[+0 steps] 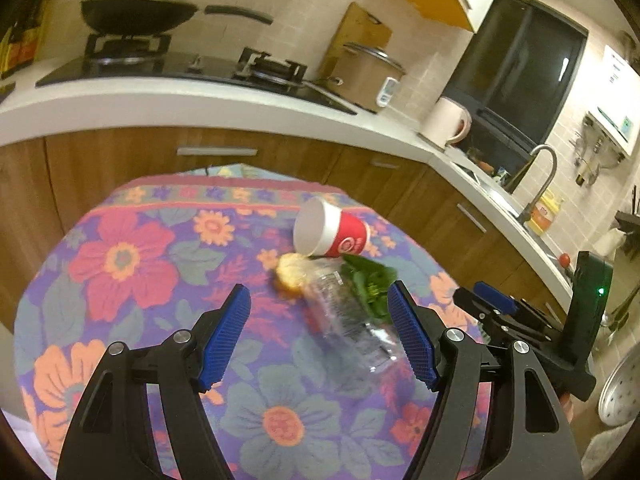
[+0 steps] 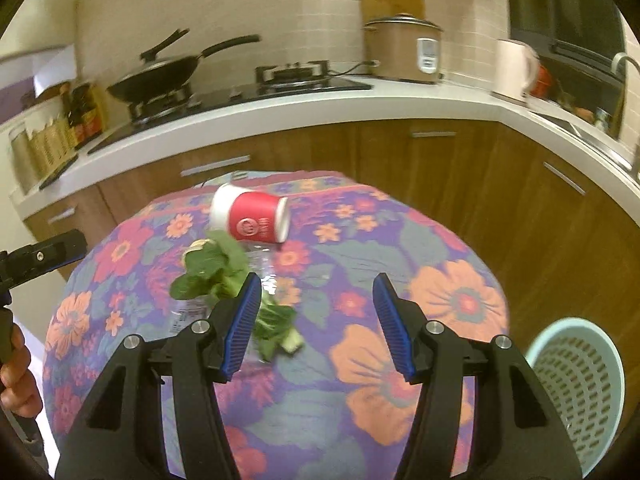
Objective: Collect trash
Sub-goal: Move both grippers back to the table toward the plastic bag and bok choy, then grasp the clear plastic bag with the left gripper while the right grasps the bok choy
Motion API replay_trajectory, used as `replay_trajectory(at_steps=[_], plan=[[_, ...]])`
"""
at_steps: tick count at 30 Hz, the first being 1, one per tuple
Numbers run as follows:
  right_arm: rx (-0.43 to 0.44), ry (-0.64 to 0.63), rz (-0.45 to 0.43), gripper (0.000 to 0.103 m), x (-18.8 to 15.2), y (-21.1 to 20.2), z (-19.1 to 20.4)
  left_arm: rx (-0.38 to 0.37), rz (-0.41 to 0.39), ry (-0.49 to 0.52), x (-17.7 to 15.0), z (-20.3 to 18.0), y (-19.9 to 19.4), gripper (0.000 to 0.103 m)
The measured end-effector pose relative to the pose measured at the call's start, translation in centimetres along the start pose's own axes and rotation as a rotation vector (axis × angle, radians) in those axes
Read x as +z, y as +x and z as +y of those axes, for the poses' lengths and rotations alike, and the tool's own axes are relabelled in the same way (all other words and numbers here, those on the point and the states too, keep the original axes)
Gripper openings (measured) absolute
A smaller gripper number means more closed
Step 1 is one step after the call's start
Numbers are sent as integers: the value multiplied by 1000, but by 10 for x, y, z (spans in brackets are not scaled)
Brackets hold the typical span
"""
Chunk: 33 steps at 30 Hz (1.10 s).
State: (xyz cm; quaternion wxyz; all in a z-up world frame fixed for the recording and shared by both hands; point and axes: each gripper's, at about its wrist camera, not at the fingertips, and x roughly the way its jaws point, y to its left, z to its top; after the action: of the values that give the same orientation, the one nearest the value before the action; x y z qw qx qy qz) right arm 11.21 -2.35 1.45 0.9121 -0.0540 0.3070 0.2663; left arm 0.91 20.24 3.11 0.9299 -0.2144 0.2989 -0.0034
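A red and white paper cup (image 1: 330,228) lies on its side on the floral tablecloth (image 1: 132,264); it also shows in the right wrist view (image 2: 250,218). In front of it lie a clear plastic bottle (image 1: 352,320), a green leafy vegetable (image 1: 370,284) and a yellowish food scrap (image 1: 290,274). My left gripper (image 1: 318,312) is open above the cloth, with the bottle between its fingers. My right gripper (image 2: 316,300) is open and empty above the table, its left finger over the vegetable (image 2: 216,268) and bottle (image 2: 264,268). The right gripper also shows at the right of the left wrist view (image 1: 496,300).
A light blue perforated basket (image 2: 580,380) stands on the floor right of the table. Behind the table runs a wooden cabinet with a white counter (image 1: 200,100), a stove with a wok (image 1: 140,10), a rice cooker (image 1: 368,72), a kettle (image 1: 446,122) and a sink tap (image 1: 542,176).
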Motion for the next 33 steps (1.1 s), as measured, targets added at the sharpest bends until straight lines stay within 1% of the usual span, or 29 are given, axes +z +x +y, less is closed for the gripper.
replay_trajectory(at_steps=[3,8,10,11,19,22,24,28,29,31,33], plan=[[29,-22,11,54,0,13,10,-14,32,-11,-4,6,10,69],[69,-26,37,54,-6,31,13,-57,115,-45,-15,9,38,68],[78,-33,48,54,-9,34,13,-71,145,-64,-19,10,50,65],[82,-37,52,54,-11,35,13,-78,158,-73,-20,10,56,61],[112,-54,80,54,-16,42,14,-105,214,-95,-26,6,83,57],[124,-58,94,54,-16,46,15,-114,235,-109,-29,8,93,53],[127,-58,105,54,-16,49,14,-117,245,-116,-32,9,100,45],[143,-61,133,54,-15,56,14,-136,255,-115,-33,4,106,44],[146,-60,136,54,-14,57,14,-140,257,-116,-32,3,106,42],[159,-50,130,54,-14,55,12,-161,269,-120,-33,-1,110,30],[162,-41,123,54,-14,53,10,-172,281,-125,-35,-4,114,25]])
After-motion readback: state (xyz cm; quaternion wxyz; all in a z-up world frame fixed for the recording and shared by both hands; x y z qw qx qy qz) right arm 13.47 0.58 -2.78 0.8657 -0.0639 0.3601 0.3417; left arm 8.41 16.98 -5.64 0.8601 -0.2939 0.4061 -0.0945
